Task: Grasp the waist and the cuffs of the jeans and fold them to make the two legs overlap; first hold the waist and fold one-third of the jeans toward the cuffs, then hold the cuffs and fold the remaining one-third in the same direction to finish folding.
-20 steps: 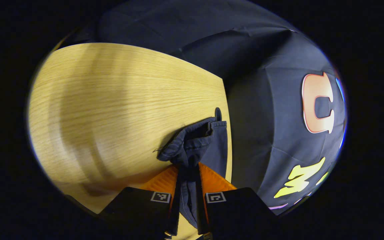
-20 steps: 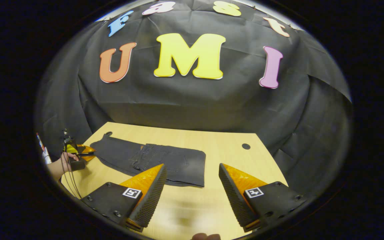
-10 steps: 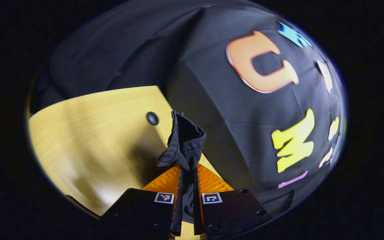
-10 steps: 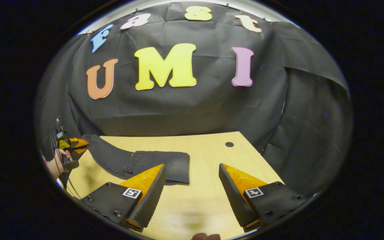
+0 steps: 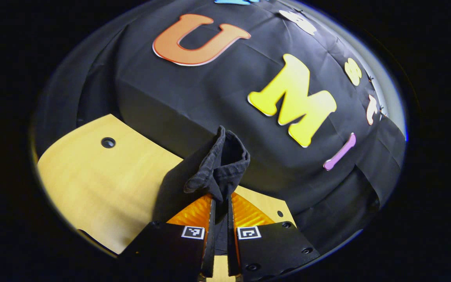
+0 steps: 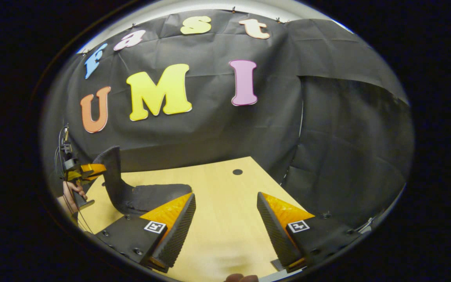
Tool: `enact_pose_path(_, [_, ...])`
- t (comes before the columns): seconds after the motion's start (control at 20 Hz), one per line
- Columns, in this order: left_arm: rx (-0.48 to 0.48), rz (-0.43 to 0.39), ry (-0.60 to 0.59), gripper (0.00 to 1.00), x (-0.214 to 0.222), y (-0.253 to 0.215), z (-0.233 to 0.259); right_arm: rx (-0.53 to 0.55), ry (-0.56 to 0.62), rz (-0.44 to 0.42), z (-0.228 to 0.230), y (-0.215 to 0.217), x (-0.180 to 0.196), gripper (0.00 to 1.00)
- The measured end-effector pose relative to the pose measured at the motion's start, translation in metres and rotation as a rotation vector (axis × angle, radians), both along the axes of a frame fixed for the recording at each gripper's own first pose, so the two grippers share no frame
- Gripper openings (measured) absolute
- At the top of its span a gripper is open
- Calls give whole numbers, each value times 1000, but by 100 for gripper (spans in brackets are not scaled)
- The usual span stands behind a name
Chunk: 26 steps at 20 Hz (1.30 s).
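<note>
The dark jeans [image 6: 151, 196] lie folded on the wooden table [image 6: 225, 219], and their leg end rises steeply at the left. In the left gripper view, my left gripper [image 5: 220, 197] is shut on the bunched cuffs [image 5: 219, 162] and holds them in the air above the table [image 5: 100, 184]. From the right gripper view, that left gripper [image 6: 92, 169] shows at the far left with a hand [image 6: 71, 191] below it. My right gripper [image 6: 225, 196] hovers open over bare table to the right of the jeans, with nothing between its fingers.
Black cloth walls close in the table at the back and right. A small round hole [image 6: 237, 172] sits near the table's far right corner, and another hole [image 5: 108, 142] shows in the left gripper view. The table's right edge [image 6: 288, 196] runs close to my right gripper.
My left gripper has lifted the cuffs off the table and swung round toward the back wall, so the leg now stands up. The right gripper has shifted rightward, still open.
</note>
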State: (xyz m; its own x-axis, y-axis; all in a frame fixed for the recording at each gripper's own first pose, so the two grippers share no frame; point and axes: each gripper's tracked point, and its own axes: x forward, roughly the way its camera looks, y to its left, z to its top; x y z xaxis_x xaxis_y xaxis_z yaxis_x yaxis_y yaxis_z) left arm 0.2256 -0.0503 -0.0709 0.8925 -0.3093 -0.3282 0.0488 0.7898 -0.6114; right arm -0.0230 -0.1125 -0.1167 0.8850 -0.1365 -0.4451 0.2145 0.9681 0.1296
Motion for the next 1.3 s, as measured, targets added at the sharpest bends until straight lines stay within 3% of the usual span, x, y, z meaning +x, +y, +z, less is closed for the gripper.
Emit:
enact_pose_path(0.15, [-1, -34, 19, 17, -4, -29, -4, -7, 5, -26, 1, -19, -8, 94])
enact_pose_path(0.7, [154, -140, 3, 17, -9, -106, -25, -13, 41, -78, -11, -61, -29, 96])
enact_pose_path(1.3, [266, -200, 80, 16, -14, -158, -96, -16, 120, -133, -37, -102, -45, 96])
